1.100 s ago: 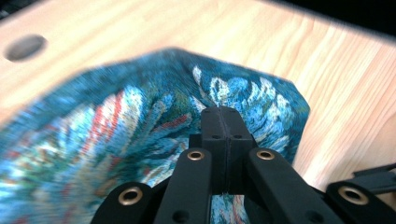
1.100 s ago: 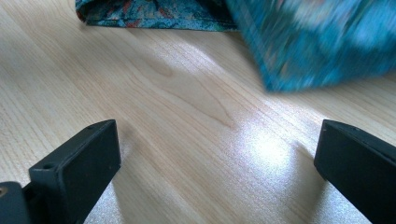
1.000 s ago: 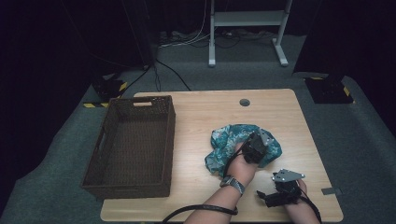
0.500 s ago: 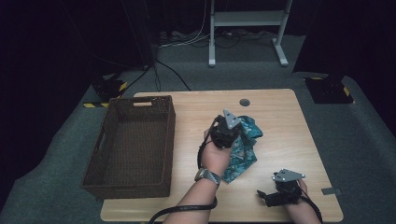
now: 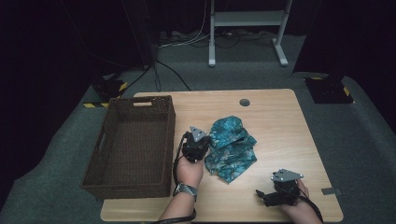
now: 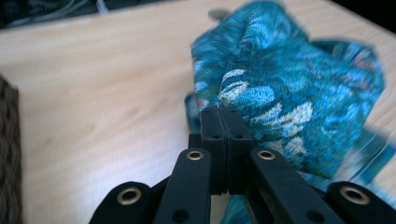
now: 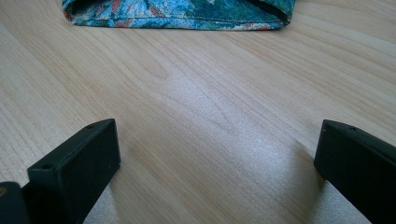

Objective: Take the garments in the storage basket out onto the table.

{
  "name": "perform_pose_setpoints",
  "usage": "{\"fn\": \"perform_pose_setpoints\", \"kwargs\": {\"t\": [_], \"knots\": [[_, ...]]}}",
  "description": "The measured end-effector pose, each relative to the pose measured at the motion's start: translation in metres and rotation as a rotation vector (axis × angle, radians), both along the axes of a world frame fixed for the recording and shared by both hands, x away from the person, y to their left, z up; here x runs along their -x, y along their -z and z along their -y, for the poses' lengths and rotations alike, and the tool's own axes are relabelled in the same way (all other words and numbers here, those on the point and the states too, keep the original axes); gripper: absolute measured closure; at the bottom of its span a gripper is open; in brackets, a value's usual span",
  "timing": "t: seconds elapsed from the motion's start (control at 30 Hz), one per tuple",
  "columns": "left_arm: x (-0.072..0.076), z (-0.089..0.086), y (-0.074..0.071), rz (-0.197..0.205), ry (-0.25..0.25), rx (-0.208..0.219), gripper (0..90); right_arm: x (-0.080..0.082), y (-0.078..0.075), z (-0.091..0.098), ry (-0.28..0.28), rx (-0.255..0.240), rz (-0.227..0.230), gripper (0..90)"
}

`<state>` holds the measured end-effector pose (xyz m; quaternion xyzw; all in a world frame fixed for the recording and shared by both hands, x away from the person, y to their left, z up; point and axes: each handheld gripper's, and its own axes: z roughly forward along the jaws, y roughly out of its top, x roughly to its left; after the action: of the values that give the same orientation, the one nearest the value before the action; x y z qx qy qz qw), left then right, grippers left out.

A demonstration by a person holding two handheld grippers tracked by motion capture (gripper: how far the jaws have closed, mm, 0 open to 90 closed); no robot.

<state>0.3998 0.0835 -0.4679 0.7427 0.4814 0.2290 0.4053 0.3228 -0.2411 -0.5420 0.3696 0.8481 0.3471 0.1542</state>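
Worktop (image 5: 280,121) of pale wood grain from above, a crumpled teal patterned cloth (image 5: 231,149) heaped at its middle, a dark woven basket (image 5: 133,144) with a handle slot just to the left. Left claw (image 5: 195,145) sits between basket and cloth, at the fabric's left edge; right claw (image 5: 275,196) rests near the front edge, well apart from the cloth. Left gripper view: black jaws pressed flat together, cloth (image 6: 289,93) bunched around and behind the tips; whether a fold is pinched is hard to make out, and the fabric's right edge blurs. Right gripper view: jaws spread wide over bare wood, gripping nothing, cloth hem (image 7: 177,16) cut off at the top.
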Motion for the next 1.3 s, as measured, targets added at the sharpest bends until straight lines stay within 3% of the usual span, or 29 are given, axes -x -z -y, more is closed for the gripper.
{"fn": "perform_pose_setpoints", "kwargs": {"t": [0.3, 0.5, 0.67, 0.8, 1.13, 1.3], "knots": [[0.011, -0.003, 0.047, -0.096, -0.009, -0.034, 88.8, 0.002, 0.0, -0.007, -0.02, 0.006, -0.003, 0.1], [0.014, -0.003, 0.068, -0.123, -0.009, -0.052, 86.5, 0.002, -0.001, -0.005, 0.01, 0.004, -0.007, 0.5], [0.015, -0.003, 0.072, -0.082, -0.007, -0.037, 86.1, 0.0, -0.001, -0.003, 0.049, -0.006, 0.002, 4.3], [0.02, 0.001, 0.072, -0.057, -0.007, -0.089, 85.6, -0.001, -0.002, -0.005, 0.083, -0.016, 0.015, 13.9], [0.019, -0.002, 0.072, -0.076, -0.014, -0.047, 85.4, -0.013, -0.008, -0.014, 0.173, -0.032, 0.043, 32.7], [0.019, -0.002, 0.072, -0.076, -0.012, -0.049, 85.5, -0.035, -0.01, -0.026, 0.209, -0.071, 0.038, 42.3]]}}
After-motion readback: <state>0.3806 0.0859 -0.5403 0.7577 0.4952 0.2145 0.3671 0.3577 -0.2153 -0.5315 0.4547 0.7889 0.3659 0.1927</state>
